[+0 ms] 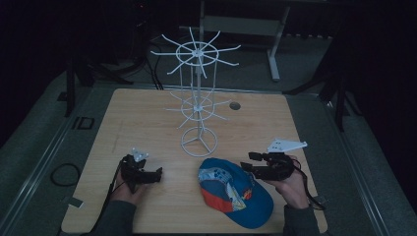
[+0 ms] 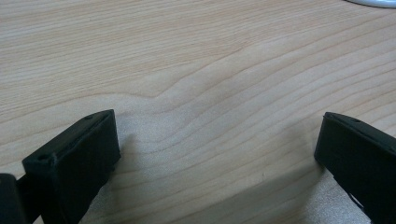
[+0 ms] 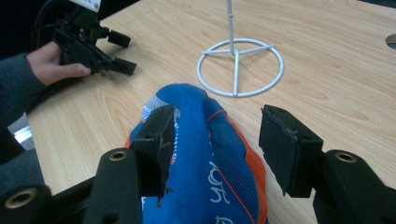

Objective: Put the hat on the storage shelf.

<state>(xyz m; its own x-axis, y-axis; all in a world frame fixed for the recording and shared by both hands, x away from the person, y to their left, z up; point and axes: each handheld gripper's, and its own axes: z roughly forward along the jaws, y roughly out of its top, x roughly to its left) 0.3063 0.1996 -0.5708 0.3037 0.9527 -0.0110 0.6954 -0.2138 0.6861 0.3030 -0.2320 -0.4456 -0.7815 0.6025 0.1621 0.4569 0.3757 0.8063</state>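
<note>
Lying crown-up — blue cap (image 1: 235, 192) (orange panels) | right gripper (image 3: 215, 140) jaws spread | left gripper (image 2: 217, 154) jaws spread

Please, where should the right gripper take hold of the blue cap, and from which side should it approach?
Probably the raised crown ridge of the blue cap, approached from the person's right side. The right gripper already has its open jaws on either side of that soft fold, which looks narrow enough to pinch; the flat brim lies against the table.

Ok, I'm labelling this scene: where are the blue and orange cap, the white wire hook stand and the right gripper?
Blue and orange cap (image 1: 231, 189), high view: on its crown.
White wire hook stand (image 3: 240, 67), right gripper view: on its ring base.
Right gripper (image 3: 215, 140), right gripper view: between its open fingertips.
</note>
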